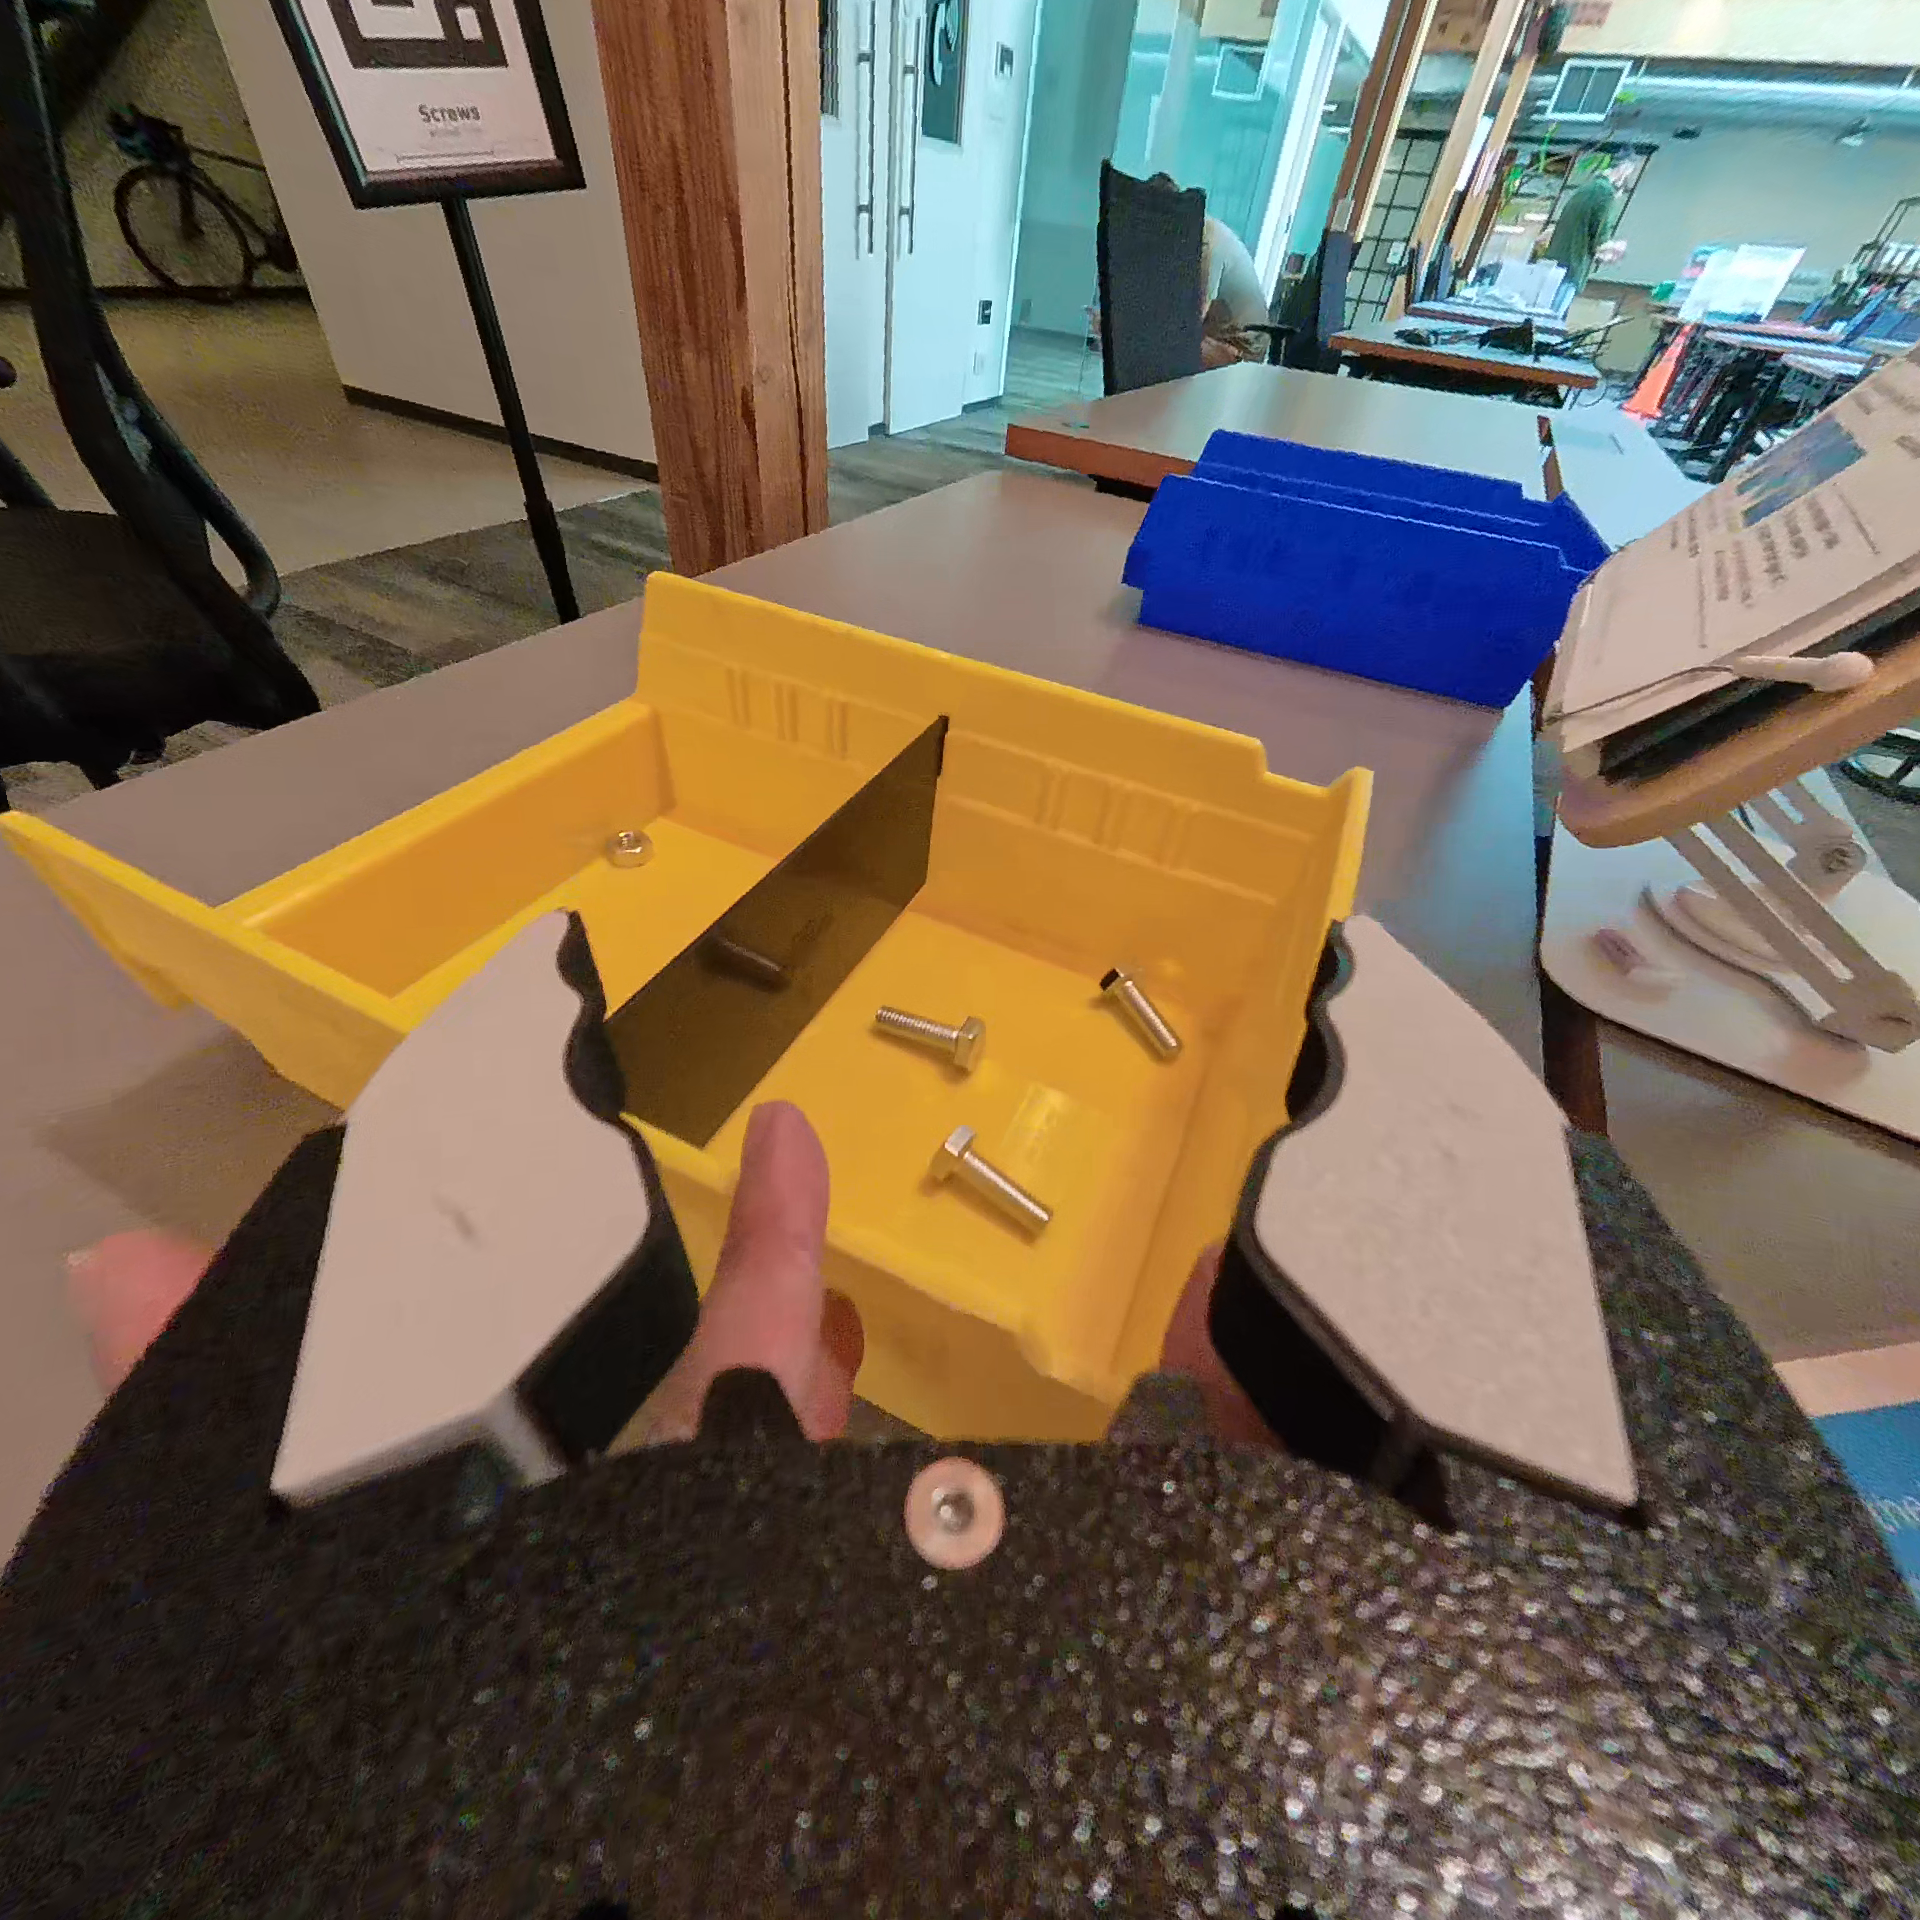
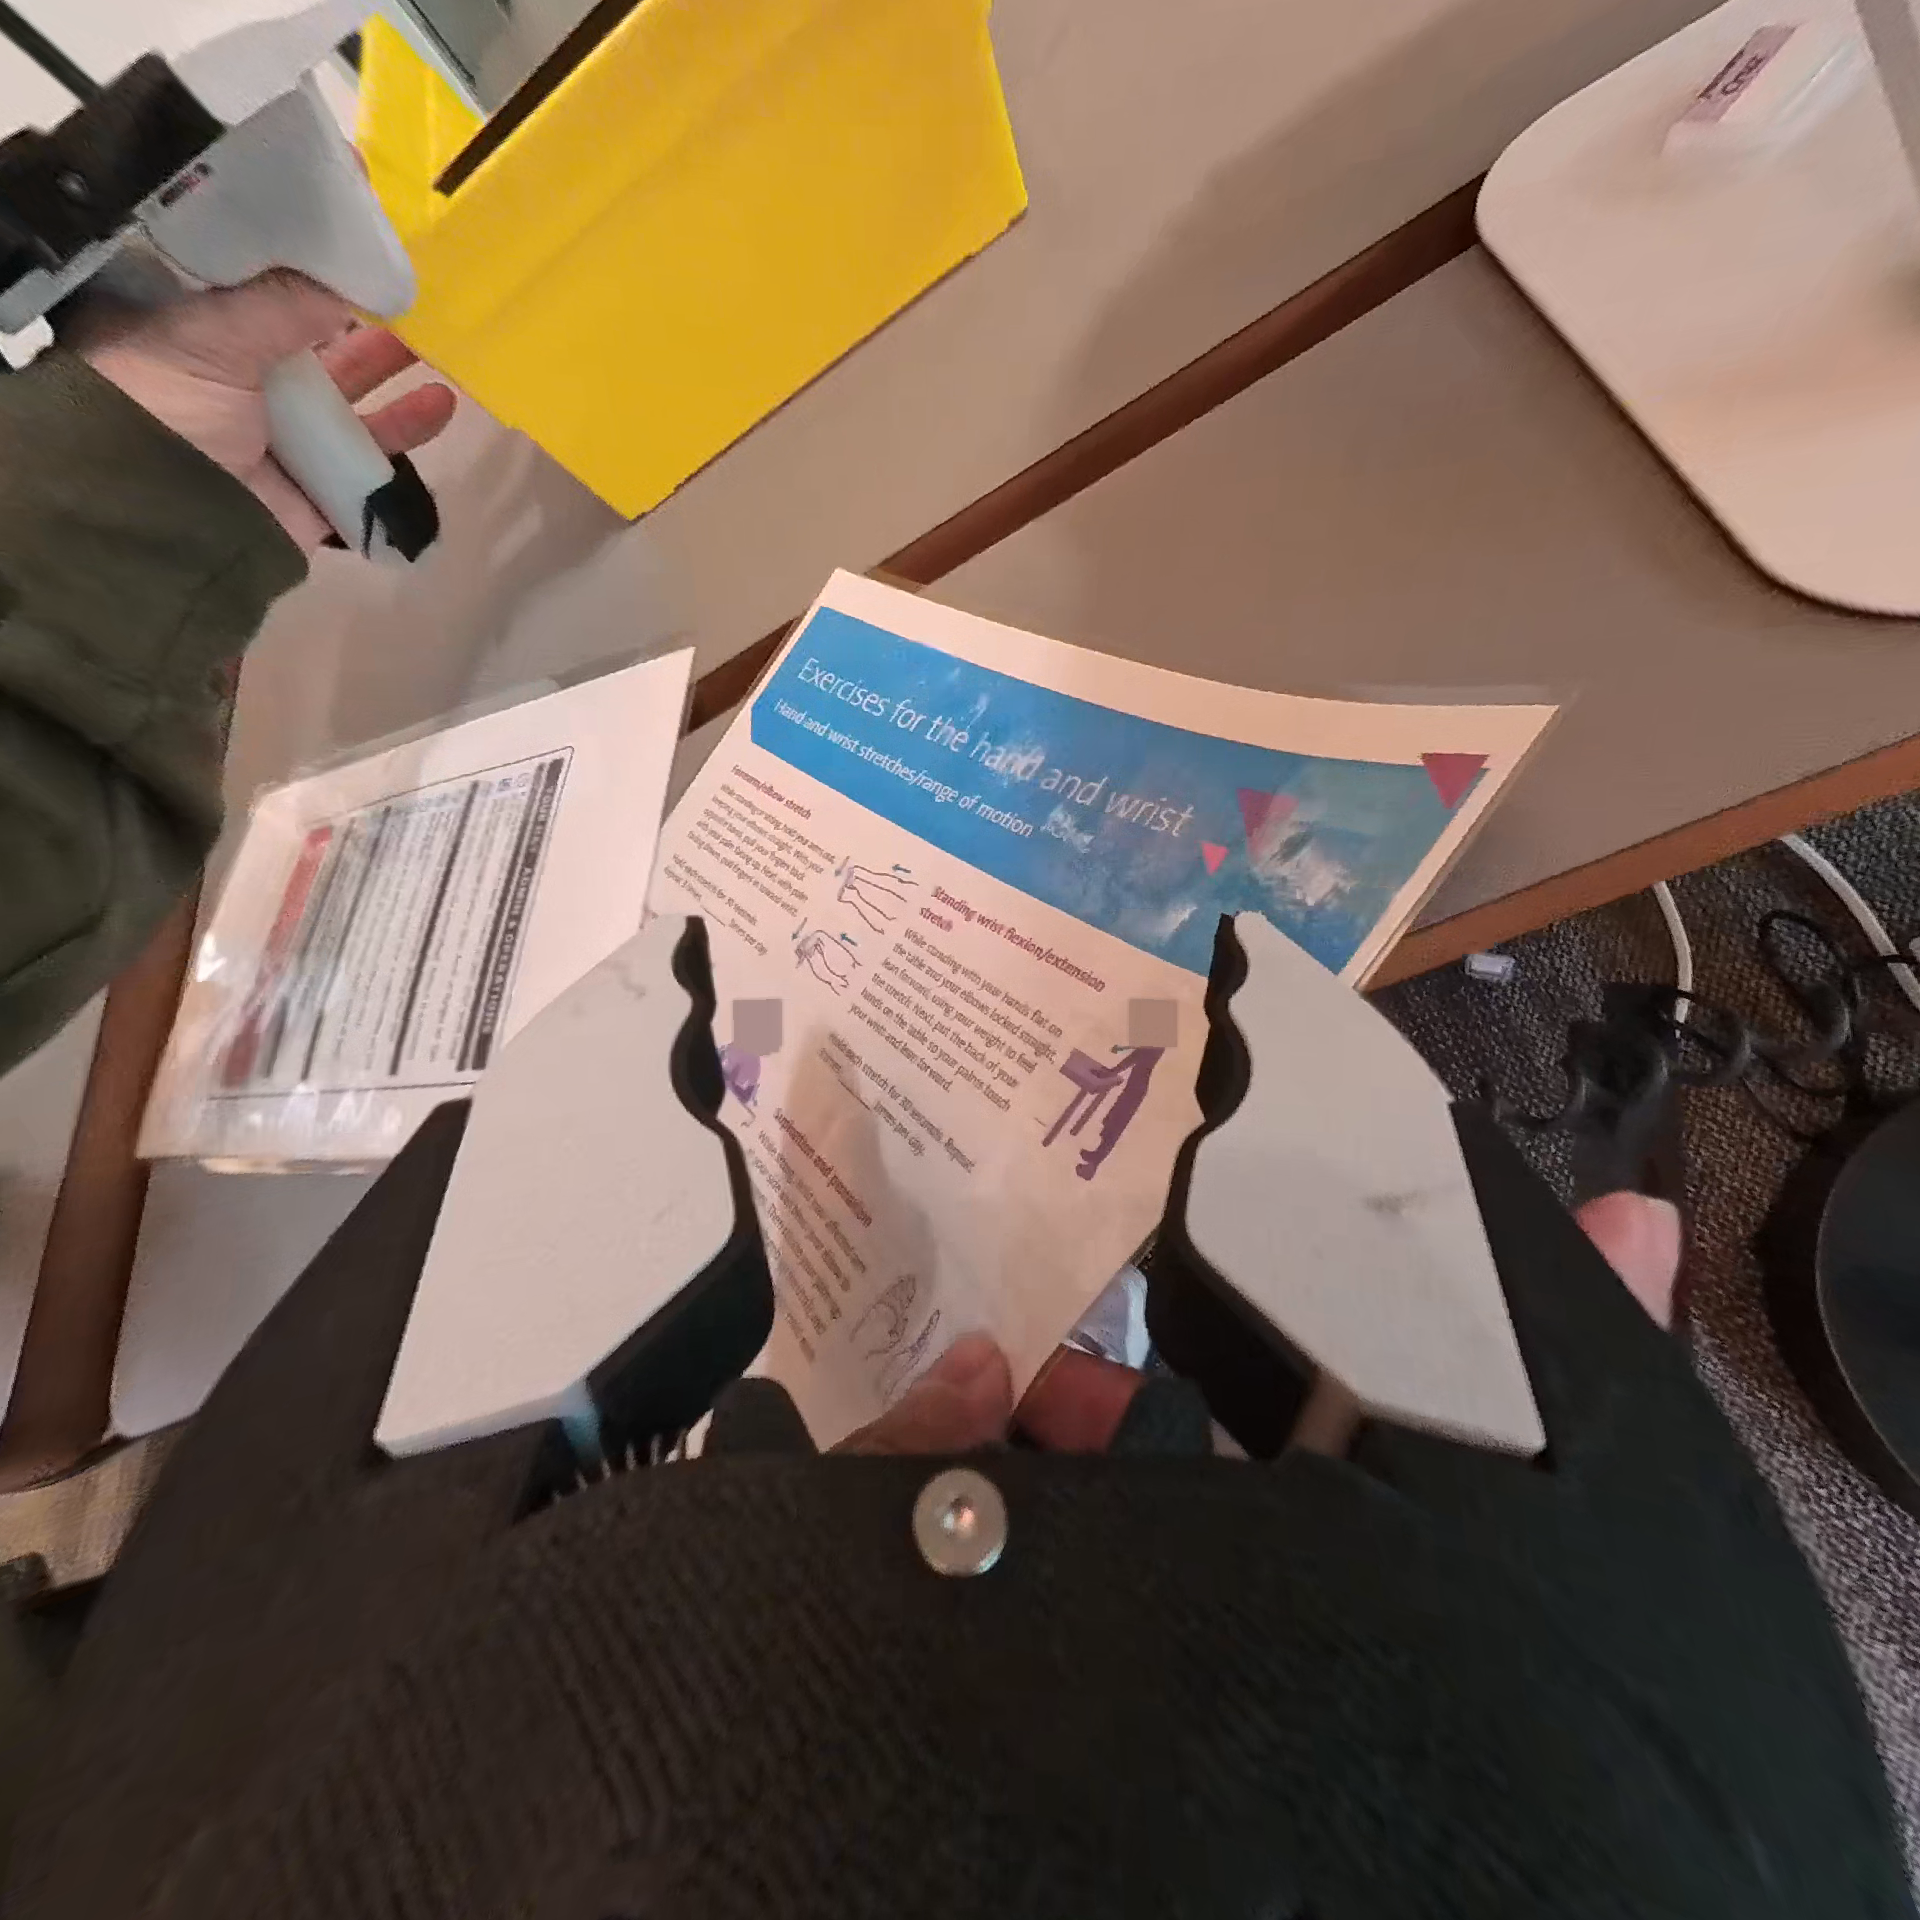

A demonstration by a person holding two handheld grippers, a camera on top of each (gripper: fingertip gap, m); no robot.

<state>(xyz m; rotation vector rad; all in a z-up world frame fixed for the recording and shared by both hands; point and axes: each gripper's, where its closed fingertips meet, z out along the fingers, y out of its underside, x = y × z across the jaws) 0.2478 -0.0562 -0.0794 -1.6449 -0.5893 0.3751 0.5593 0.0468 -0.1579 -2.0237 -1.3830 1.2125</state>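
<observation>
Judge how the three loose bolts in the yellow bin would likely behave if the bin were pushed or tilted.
The bolts lie on their sides on the smooth floor of the yellow bin, so they would probably roll or slide. Their hex heads may make them curve rather than run straight. The black divider and the bin walls should keep them in their compartment.

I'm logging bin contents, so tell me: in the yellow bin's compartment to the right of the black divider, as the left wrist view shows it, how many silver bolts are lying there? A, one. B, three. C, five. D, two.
B: three silver bolts lie loose on the floor of the yellow bin, right of the black divider; the only other piece showing is a small nut in the left compartment.
</observation>
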